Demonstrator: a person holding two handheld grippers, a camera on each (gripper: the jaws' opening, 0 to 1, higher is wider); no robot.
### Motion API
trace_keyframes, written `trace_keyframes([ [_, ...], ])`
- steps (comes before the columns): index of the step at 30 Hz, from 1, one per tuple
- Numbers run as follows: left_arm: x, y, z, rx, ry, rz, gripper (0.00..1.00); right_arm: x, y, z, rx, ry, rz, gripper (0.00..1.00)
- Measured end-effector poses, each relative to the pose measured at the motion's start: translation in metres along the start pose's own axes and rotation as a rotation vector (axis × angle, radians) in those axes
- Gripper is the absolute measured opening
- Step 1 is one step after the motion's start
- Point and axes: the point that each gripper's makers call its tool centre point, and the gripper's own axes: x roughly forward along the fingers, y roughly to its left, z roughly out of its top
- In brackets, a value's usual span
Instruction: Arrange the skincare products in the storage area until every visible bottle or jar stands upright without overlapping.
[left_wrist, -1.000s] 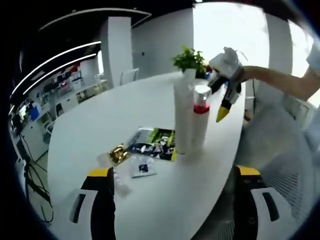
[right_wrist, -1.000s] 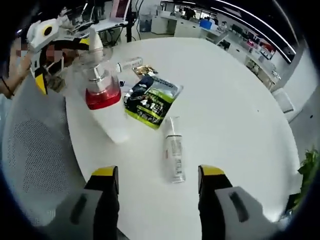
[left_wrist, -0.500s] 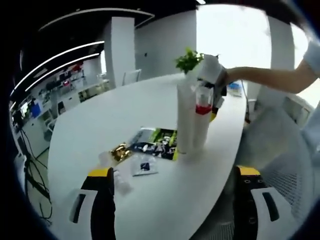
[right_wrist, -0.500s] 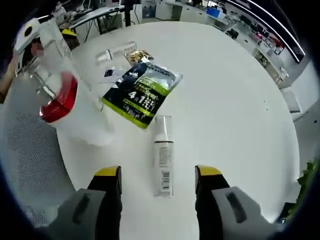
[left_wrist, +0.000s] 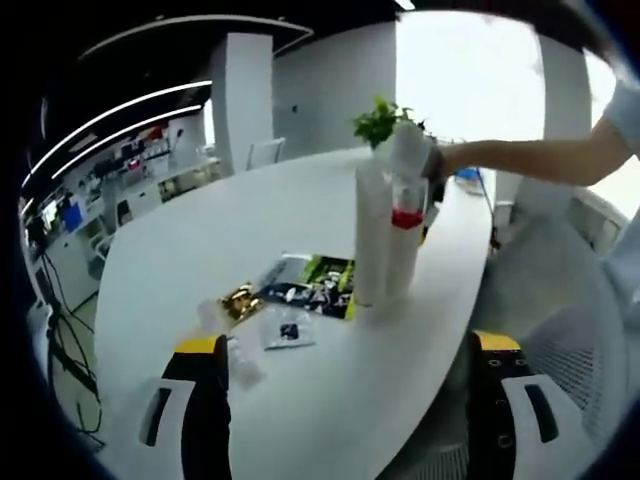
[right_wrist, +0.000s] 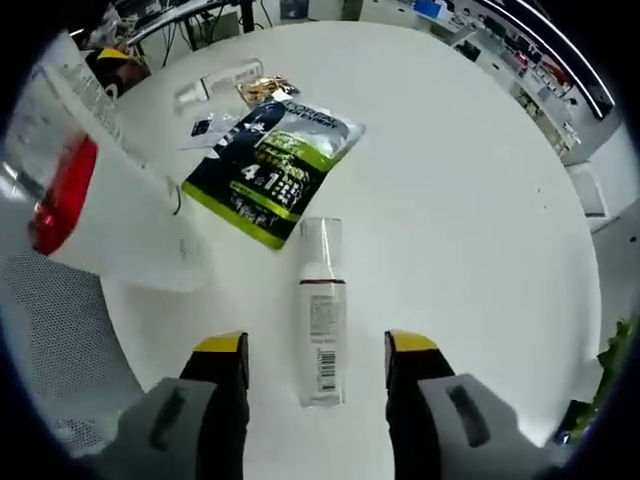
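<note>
Straddling the fallen bottle, the right gripper (right_wrist: 315, 350) has its yellow-tipped jaws spread wide and released, one on each side of the slim white pump bottle with a clear cap and a printed label (right_wrist: 319, 311), which lies flat on the white oval table (right_wrist: 470, 200). Nothing is clasped yet. To do this pick well, I would lower the jaws until they bracket the bottle's labelled body near its middle, squeeze across the narrow width, then lift and rotate so the clear cap ends up on top before setting it down on bare table.

Just beyond the bottle's cap lies the black-and-green printed sachet (right_wrist: 272, 160), close enough that the bottle should be stood clear of it. To the left looms the tall white bottle with a red collar and clear cap (right_wrist: 100, 215), upright and near; a swing of the wrist that way could knock it over, in my judgement. Farther off sit a gold foil packet (right_wrist: 264, 88), a small clear sample sachet (right_wrist: 206, 126) and a small clear tube lying down (right_wrist: 215, 84).

The left gripper (left_wrist: 350, 385) hangs over the table edge with its jaws apart and empty, the small clear tube just ahead of its left jaw.
</note>
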Motion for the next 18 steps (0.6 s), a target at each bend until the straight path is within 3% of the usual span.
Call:
trace_keyframes([
  [10, 0.0016, 0.0008, -0.0033, -0.006, 0.007, 0.002, 0.97, 0.0074, -0.0029, -0.0071, 0.024, 0.013, -0.007, 0.51],
  [18, 0.002, 0.0008, -0.0043, -0.014, 0.006, 0.002, 0.97, 0.0089, 0.0019, -0.0061, 0.063, 0.005, 0.044, 0.45],
])
